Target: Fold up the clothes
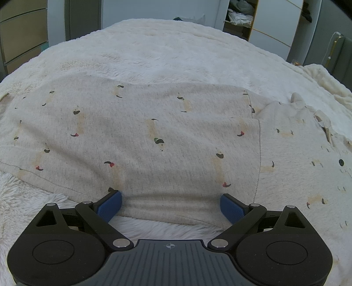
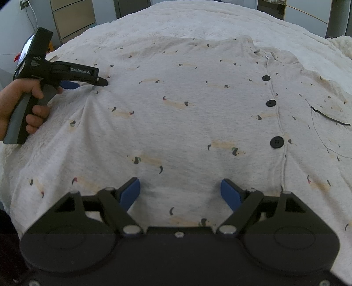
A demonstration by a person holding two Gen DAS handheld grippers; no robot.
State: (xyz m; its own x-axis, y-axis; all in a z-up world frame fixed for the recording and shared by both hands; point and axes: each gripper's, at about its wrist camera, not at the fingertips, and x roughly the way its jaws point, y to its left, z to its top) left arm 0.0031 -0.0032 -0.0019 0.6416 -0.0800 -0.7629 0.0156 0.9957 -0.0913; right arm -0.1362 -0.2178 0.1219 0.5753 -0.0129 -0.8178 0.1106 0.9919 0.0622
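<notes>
A pale grey buttoned shirt [image 2: 187, 110] with a small dog print lies spread flat on a fluffy white blanket [image 2: 198, 19]. Three black buttons [image 2: 271, 103] run down its placket at the right. My left gripper [image 1: 170, 201] is open, its blue pads [image 1: 112, 205] straddling the shirt's near edge [image 1: 167, 211] at the sleeve side. In the right wrist view the left gripper [image 2: 96, 82] sits at the shirt's left edge, held by a hand [image 2: 24, 103]. My right gripper [image 2: 180, 190] is open, low over the shirt's near part, holding nothing.
The blanket [image 1: 176, 50] covers a bed. Drawers [image 1: 22, 35] stand at the far left and open wardrobe shelves [image 1: 241, 15] with clothes at the far right. A bunched blanket fold [image 1: 330, 88] lies right of the shirt.
</notes>
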